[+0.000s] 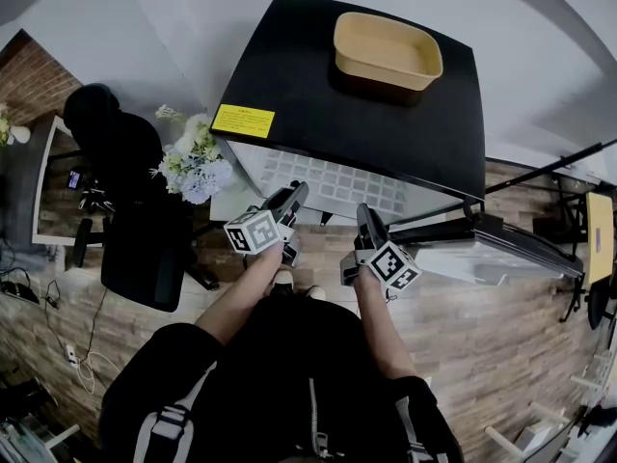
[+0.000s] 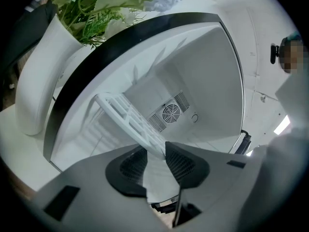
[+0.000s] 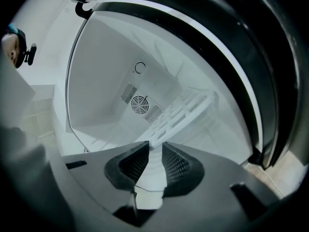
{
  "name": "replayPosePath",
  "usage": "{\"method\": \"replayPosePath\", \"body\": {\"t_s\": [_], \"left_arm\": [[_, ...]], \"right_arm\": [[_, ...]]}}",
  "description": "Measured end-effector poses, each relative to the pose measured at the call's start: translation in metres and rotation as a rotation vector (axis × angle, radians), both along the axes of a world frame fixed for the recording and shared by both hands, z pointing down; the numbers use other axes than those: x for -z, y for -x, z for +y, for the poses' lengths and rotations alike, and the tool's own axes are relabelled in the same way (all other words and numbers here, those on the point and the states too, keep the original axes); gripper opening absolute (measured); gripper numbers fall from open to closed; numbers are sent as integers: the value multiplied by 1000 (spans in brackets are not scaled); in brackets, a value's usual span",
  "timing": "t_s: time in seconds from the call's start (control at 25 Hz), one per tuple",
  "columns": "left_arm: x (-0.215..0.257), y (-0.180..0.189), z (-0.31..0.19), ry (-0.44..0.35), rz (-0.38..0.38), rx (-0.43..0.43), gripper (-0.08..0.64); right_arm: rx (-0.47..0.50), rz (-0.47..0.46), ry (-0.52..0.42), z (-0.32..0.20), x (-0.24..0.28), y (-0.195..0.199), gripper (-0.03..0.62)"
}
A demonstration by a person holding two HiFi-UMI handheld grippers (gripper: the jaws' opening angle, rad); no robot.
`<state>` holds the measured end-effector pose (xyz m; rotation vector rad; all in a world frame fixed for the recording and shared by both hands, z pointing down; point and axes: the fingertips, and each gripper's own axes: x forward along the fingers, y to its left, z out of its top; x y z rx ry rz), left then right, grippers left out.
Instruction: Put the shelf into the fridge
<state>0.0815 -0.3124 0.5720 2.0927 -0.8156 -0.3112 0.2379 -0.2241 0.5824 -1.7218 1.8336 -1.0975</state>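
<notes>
The white slatted shelf [image 1: 328,183] lies at the mouth of the open black fridge [image 1: 386,95], and the part I see rests inside the white cavity. My left gripper [image 1: 295,197] is shut on the shelf's near edge at its left, my right gripper [image 1: 367,218] on the same edge at its right. In the left gripper view the shelf [image 2: 129,116] runs from the jaws [image 2: 157,154] into the cavity, tilted across the picture. The right gripper view shows the shelf [image 3: 179,111] reaching in from the jaws [image 3: 155,151] toward the round fan vent [image 3: 139,102] on the back wall.
A tan tub [image 1: 387,50] stands on the fridge's black top. The fridge door [image 1: 506,247] hangs open to the right. A white vase of flowers [image 1: 194,165] stands just left of the fridge, beside a black chair [image 1: 135,220]. The floor is wood planks.
</notes>
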Motion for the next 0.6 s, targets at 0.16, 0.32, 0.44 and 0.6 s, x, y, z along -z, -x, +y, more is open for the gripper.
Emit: {"method": "replayPosePath", "body": {"t_s": [0.16,0.32,0.44,0.6], "left_arm": [[0,-1,-4,4,-2,2,130],[0,-4,-10,5,1,4,130],[-1,-5,-14,6,0,6,130],[0,-8,-22,7,2,12,130]], "right_arm": [[-2,2,-1,-4,1,-1,92],[-4,2,0,-10,0,-4,91],[-9,1,1,-14,0,-6,91],[-19,-1,1,-21,0,-8,89]]}}
